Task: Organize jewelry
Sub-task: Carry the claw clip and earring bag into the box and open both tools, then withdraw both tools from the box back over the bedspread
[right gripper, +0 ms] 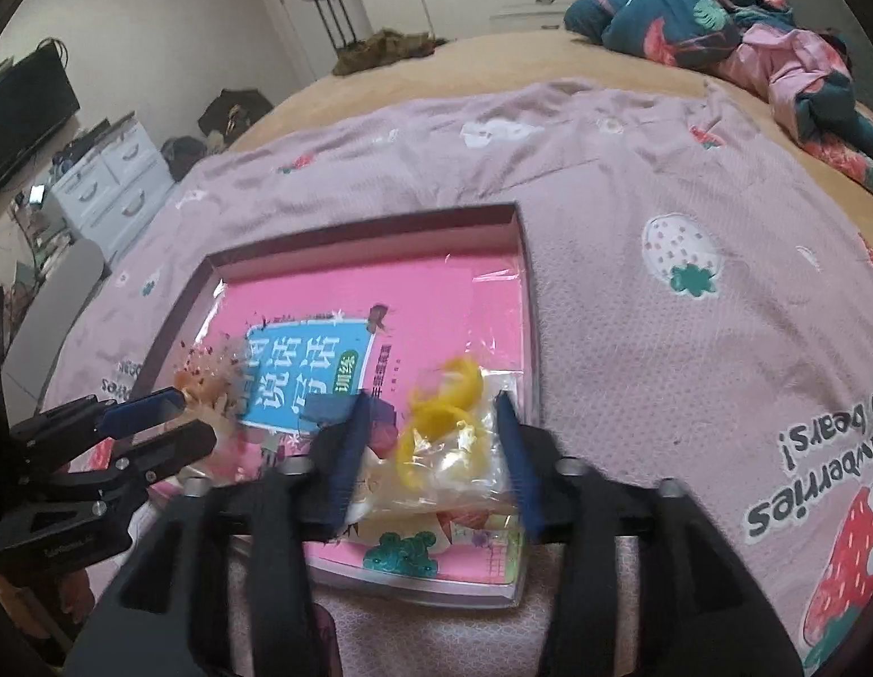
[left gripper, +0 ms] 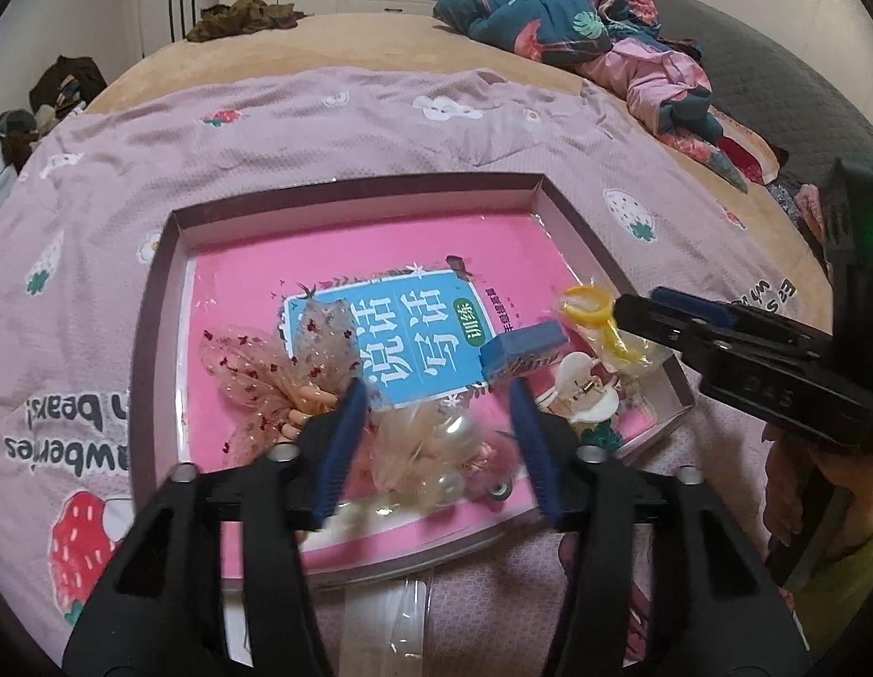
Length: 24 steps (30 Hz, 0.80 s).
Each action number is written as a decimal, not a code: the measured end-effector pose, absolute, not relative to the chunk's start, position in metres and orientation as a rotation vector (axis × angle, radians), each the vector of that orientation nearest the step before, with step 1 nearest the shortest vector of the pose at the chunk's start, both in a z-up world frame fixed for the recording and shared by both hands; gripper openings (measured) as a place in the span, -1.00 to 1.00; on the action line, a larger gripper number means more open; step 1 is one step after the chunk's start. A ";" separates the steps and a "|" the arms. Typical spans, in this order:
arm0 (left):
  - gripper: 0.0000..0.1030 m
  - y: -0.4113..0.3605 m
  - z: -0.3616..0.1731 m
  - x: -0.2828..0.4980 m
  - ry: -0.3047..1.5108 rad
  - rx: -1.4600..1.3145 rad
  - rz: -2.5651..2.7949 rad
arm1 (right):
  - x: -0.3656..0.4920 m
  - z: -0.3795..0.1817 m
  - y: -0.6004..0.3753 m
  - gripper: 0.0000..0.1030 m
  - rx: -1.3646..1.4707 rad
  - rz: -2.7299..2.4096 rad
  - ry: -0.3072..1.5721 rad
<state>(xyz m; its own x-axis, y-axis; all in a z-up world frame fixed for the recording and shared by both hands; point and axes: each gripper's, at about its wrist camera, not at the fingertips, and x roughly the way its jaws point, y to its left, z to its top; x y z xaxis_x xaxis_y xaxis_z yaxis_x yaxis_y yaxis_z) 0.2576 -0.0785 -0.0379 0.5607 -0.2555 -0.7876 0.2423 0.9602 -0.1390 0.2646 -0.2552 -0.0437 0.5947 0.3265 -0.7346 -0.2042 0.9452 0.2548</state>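
A shallow box tray point(left gripper: 351, 187) on the bed holds a pink book point(left gripper: 351, 259). My left gripper point(left gripper: 439, 434) stands open around a clear bag of pearl pieces point(left gripper: 436, 451), with its pads apart from the bag. A sheer sequinned bow clip point(left gripper: 261, 372) lies to its left, and a small blue box point(left gripper: 521, 350) and a white claw clip point(left gripper: 583, 395) lie to its right. In the right wrist view my right gripper point(right gripper: 433, 451) is open, and a clear bag of yellow rings point(right gripper: 442, 423) lies loose between its fingers. The left gripper point(right gripper: 193, 417) shows at the left there.
The tray point(right gripper: 351, 231) rests on a lilac strawberry-print blanket point(left gripper: 380, 113) spread over a tan bed. Bunched bedding point(left gripper: 577, 11) lies at the far right. A white drawer unit point(right gripper: 109, 186) and dark bags stand beyond the bed's left side.
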 end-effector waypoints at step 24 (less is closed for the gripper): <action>0.81 -0.026 0.007 0.183 0.818 -0.074 -0.157 | 0.157 0.004 -0.264 0.61 0.085 0.319 0.777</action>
